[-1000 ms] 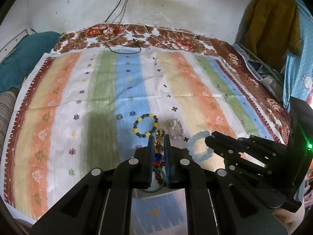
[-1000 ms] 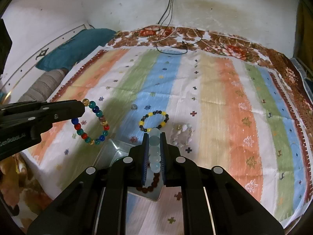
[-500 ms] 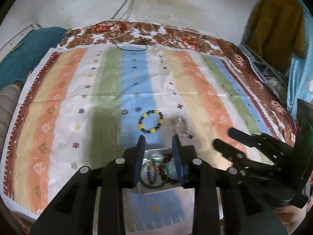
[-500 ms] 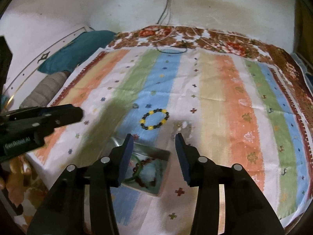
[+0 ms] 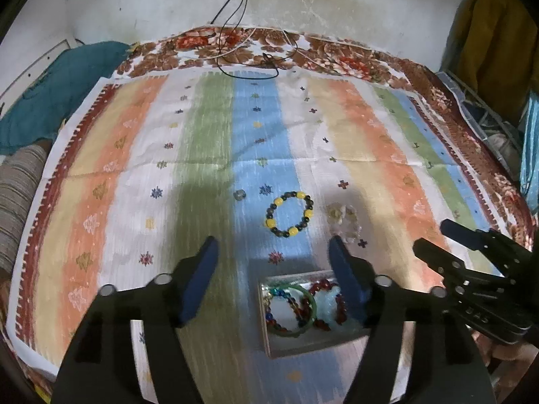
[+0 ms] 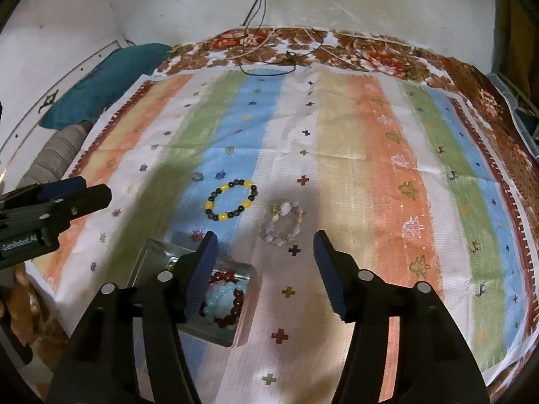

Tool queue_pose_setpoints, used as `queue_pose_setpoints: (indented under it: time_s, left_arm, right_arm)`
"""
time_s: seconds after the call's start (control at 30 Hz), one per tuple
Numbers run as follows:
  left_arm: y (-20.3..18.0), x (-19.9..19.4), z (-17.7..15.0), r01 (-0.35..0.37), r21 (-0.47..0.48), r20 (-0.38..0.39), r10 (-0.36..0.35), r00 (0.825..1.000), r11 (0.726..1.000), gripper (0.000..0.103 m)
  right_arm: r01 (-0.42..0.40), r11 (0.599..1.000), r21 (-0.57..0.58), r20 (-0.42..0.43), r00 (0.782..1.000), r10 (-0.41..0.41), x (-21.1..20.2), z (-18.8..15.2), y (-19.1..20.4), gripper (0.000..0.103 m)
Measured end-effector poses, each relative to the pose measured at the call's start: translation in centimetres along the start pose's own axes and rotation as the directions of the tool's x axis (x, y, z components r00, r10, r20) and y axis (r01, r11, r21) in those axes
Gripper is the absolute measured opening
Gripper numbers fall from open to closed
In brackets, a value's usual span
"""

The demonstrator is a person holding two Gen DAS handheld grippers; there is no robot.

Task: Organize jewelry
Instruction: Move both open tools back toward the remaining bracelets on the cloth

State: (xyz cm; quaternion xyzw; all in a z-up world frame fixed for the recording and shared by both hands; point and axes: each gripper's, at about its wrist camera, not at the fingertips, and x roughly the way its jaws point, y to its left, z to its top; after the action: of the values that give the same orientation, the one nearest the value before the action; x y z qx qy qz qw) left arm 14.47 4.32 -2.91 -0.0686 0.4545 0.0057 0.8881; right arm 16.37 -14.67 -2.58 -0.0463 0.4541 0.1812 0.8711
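Striped cloth (image 5: 215, 148) in orange, green, blue and cream is covering a bed, with a brown floral bedspread (image 5: 337, 54) showing past its far edge and a stained white wall (image 6: 337, 3) rising behind, where dark cables (image 5: 232, 10) are hanging down onto the bedding. Near the front of the cloth a shallow metal tray (image 5: 296, 345) is holding several pieces: a green bangle (image 5: 311, 306), a multicoloured bead bracelet (image 5: 279, 294), dark red beads (image 6: 235, 303) and a pale blue bead bracelet (image 6: 219, 298). Beyond the tray, a yellow-and-dark bead bracelet (image 6: 232, 200) is lying flat on the blue stripe, and just beside it to the right a pale translucent bracelet (image 6: 283, 224) is resting on the white stripe. A single small bead (image 5: 240, 194) is sitting apart to the left of the yellow one.

Both tools are hovering over the tray end of the cloth. The left gripper (image 5: 273, 256) is showing its jaws spread wide, having just been opening, with nothing between them. The right gripper (image 6: 264, 245) is likewise standing wide after just opening, its jaws empty, the pale bracelet lying on the cloth just beyond its tips.
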Motion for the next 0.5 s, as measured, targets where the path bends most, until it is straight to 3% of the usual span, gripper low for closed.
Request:
queue_pose_setpoints:
  time_s: [0.1,0.5]
  left_arm:
    - [-0.1,0.9,0.3,-0.005,0.014,-0.001,0.005,1.0,1.0,0.08]
    - [2.1,4.9,1.8,0.006,-0.072,-0.075,-0.011,0.997,0.997,0.084]
  right_arm:
    - [0.016,1.0,0.001,-0.006,1.0,-0.016,0.4,0.2,-0.2,0.066]
    - [0.036,0.999,0.0,-0.04,0.999,-0.036,2.7,1.4,-0.9,0.074]
